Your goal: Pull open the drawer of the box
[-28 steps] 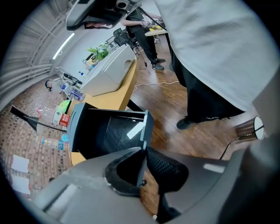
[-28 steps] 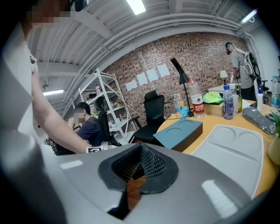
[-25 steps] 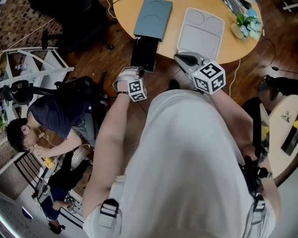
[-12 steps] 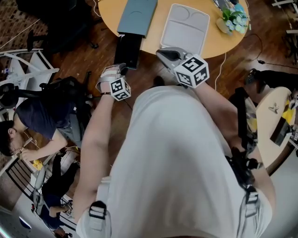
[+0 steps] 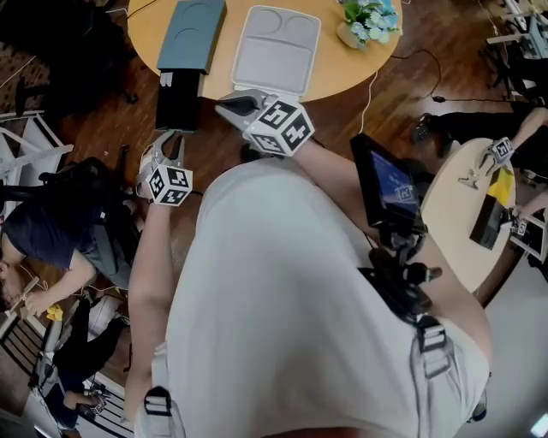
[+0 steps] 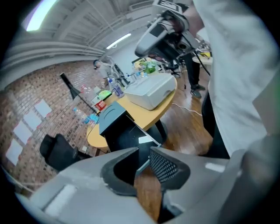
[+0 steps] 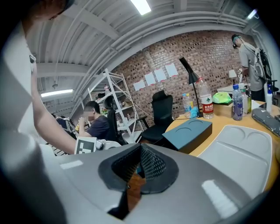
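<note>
The blue-grey box (image 5: 193, 34) lies at the round table's left edge, and its black drawer (image 5: 177, 98) sticks out past the rim toward me. My left gripper (image 5: 169, 143) hangs just short of the drawer's front. In the left gripper view the box (image 6: 111, 114) and drawer (image 6: 124, 142) lie beyond the left gripper (image 6: 143, 159). Its jaws stand apart, closing, with nothing between them. My right gripper (image 5: 224, 104) hovers at the table's near rim by the white tray (image 5: 274, 47). The right gripper (image 7: 139, 151) has its pads together and holds nothing.
A pot of flowers (image 5: 368, 21) stands at the table's far right. A seated person (image 5: 51, 239) and white shelving (image 5: 34, 154) are to my left. A second table (image 5: 467, 205) with small items is at the right. Bottles (image 7: 205, 103) stand behind the box.
The head view has swung, so the table now sits further left. My left gripper has eased back and down from the drawer's front edge. The right gripper kept its place by the tray.
</note>
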Tool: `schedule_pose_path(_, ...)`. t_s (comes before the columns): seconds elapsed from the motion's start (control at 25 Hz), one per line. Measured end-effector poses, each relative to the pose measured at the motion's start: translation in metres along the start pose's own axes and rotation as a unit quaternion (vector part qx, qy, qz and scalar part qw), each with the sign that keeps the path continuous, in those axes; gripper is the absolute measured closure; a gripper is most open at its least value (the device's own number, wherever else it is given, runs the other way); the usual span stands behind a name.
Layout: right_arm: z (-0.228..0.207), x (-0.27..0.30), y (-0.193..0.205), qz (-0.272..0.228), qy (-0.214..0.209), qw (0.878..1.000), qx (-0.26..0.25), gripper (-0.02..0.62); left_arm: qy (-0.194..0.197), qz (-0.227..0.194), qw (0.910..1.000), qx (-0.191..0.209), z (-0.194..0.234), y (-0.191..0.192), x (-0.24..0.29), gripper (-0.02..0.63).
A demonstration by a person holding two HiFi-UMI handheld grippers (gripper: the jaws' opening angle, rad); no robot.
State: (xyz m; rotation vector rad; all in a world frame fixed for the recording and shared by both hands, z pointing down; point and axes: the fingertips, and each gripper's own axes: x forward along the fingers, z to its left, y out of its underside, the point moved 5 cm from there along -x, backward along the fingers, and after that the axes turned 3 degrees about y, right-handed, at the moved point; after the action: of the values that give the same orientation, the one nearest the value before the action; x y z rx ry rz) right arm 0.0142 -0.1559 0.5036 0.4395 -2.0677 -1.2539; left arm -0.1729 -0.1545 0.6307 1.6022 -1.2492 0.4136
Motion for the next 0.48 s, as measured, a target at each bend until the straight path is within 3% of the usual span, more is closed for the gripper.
schedule_pose_path(0.16,0.000,-0.013,0.010,0.007,-0.018,1.000,0.002,0.588,-0.018,-0.011,0.9944,-0.103,-0.017,-0.002,-0.019,0.527)
schedule_pose_path(0.32,0.001,-0.044,0.028,0.008,-0.021,1.000,0.011,0.588,-0.020,-0.033,0.9794,-0.198,-0.051,-0.011,-0.034,0.553)
schedule_pose_path(0.48,0.002,-0.067,0.041,0.011,-0.042,0.999,0.001,0.588,-0.035,-0.051,0.9662,-0.250,-0.078,-0.026,-0.046,0.581)
